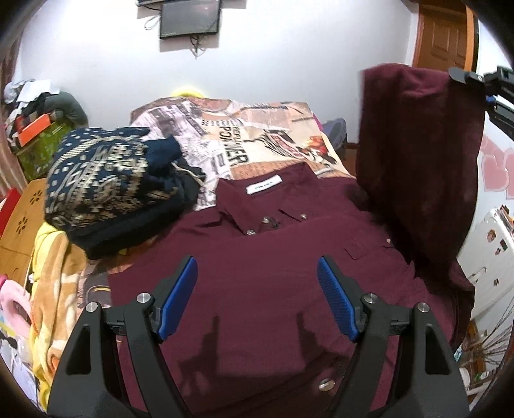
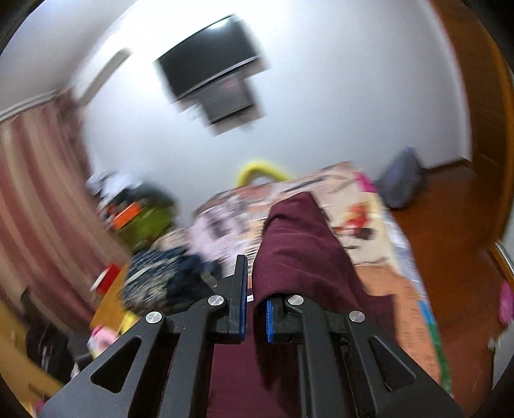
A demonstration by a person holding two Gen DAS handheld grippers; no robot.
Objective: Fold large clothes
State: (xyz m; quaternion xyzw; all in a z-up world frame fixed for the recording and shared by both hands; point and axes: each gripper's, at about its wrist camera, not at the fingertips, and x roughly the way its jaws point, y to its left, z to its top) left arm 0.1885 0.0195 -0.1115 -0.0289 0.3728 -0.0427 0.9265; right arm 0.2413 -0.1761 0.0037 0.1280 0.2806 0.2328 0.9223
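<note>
A maroon button shirt (image 1: 273,254) lies collar-up on the patterned bedspread (image 1: 231,141). My left gripper (image 1: 257,273) is open and empty, just above the shirt's front. The shirt's right sleeve (image 1: 417,167) is lifted high at the right, hanging from my right gripper (image 1: 462,75). In the blurred right wrist view my right gripper (image 2: 253,273) is nearly closed, with the maroon sleeve (image 2: 298,250) draped over its right finger and held between the pads.
A folded navy and gold patterned garment (image 1: 106,186) sits on the bed left of the shirt. A yellow blanket (image 1: 51,276) hangs at the left edge. A TV (image 1: 189,17) is on the wall; a white fridge (image 1: 488,257) stands right.
</note>
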